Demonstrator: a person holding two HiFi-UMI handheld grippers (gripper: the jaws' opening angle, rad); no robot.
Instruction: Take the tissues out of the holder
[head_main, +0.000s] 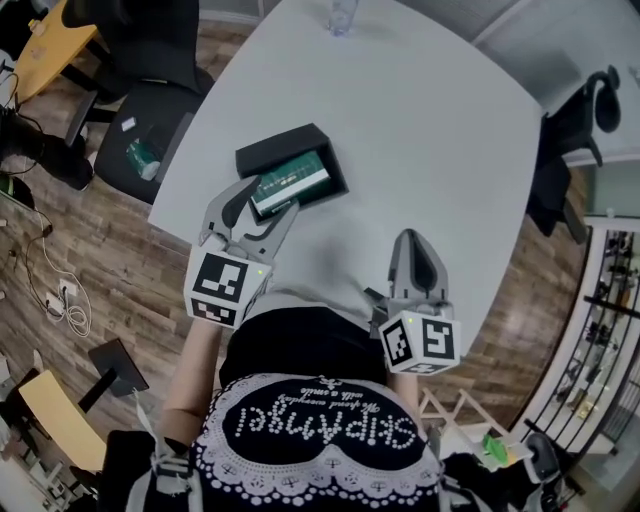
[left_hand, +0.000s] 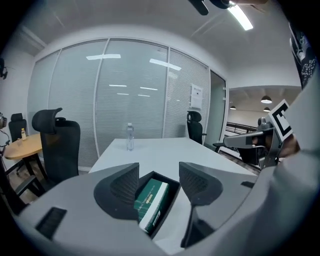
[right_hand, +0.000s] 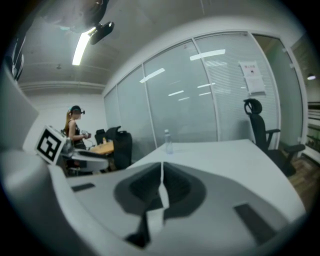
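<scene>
Wide view first: the big white surface (head_main: 430, 130) fills the head view, rounded corners, wood floor all round it. A black office chair (head_main: 150, 120) is parked off its left edge.

On to the holder (head_main: 285, 150), a black open box lying flat near the left edge of the surface, toward the near side and turned at an angle. In the left gripper view its dark rim (left_hand: 171, 200) shows just past the jaws.

Here's the left hand-held gripper (head_main: 268, 200), right up at the holder's near end, jaws apart (left_hand: 159, 182). The holder and what's in it sit framed in the gap between them. Whether a pad touches anything, I cannot tell.

The right hand-held gripper (head_main: 416, 245) hangs over the near edge of the surface, well apart from the holder. Its jaws are together with nothing between them (right_hand: 161, 182).

Now the tissues (head_main: 290, 182): a green pack with a white band, lying inside the holder at the end nearest the left jaws (left_hand: 150, 197).

Smallest of all, a clear water bottle (head_main: 342, 15) stands upright by the far edge of the surface.
</scene>
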